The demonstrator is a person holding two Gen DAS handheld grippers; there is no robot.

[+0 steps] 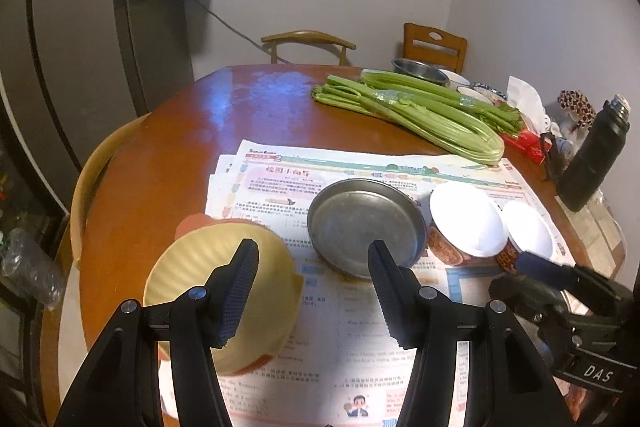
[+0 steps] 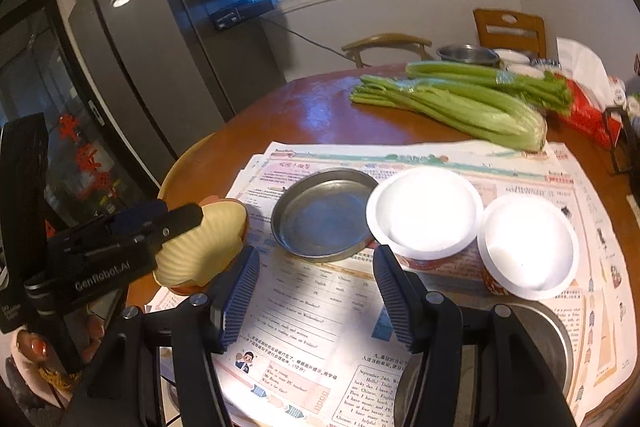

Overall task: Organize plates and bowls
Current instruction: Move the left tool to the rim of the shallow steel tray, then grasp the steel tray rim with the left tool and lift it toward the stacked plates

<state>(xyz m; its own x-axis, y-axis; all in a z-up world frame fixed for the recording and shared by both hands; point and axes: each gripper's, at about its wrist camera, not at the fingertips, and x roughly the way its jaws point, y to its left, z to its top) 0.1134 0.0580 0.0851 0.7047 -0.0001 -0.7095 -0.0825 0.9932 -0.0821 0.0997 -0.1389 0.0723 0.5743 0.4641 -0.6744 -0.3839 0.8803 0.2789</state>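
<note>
A shallow metal plate (image 1: 364, 227) (image 2: 324, 215) lies on the newspaper (image 1: 280, 179), with two white bowls with red outsides (image 1: 464, 223) (image 1: 528, 227) to its right, the larger (image 2: 424, 211) and the smaller (image 2: 528, 247). A ribbed yellow bowl (image 1: 192, 275) (image 2: 204, 243) sits tilted at the paper's left edge. My left gripper (image 1: 312, 245) (image 2: 160, 219) is open, its left finger over the yellow bowl's inside; whether it touches I cannot tell. My right gripper (image 2: 317, 250) (image 1: 560, 269) is open over bare newspaper, near the small white bowl.
Another metal pan (image 2: 536, 339) lies under my right gripper's right finger. Celery (image 1: 408, 107) lies across the far table, with a steel bowl (image 1: 420, 71) and small dishes behind it. A black flask (image 1: 596, 155) stands at the right edge. Chairs ring the round table.
</note>
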